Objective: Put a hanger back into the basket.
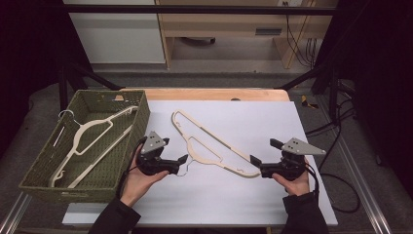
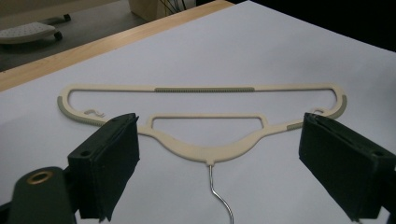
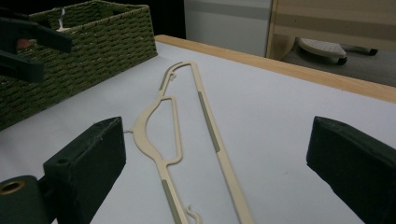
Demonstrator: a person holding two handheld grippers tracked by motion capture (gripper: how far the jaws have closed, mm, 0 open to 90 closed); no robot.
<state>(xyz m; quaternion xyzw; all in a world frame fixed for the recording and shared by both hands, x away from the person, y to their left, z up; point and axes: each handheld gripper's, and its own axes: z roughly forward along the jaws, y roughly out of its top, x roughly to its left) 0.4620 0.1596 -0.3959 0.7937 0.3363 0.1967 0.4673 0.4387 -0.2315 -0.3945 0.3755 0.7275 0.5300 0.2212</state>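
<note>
Left gripper (image 1: 184,158) jaws wide apart at hanger (image 1: 214,146) hook, mid-surface; right gripper (image 1: 254,160) jaws apart, gripping nothing.

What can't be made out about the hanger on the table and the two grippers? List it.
- Hanger near end: cut off by the bottom edge, right gripper view.
- Its wire hook: tip cut off by the bottom edge, left gripper view.
- Right gripper and hanger end: touching or apart, too small to tell, high view.
- Basket contents: partly hidden by its walls.
</note>
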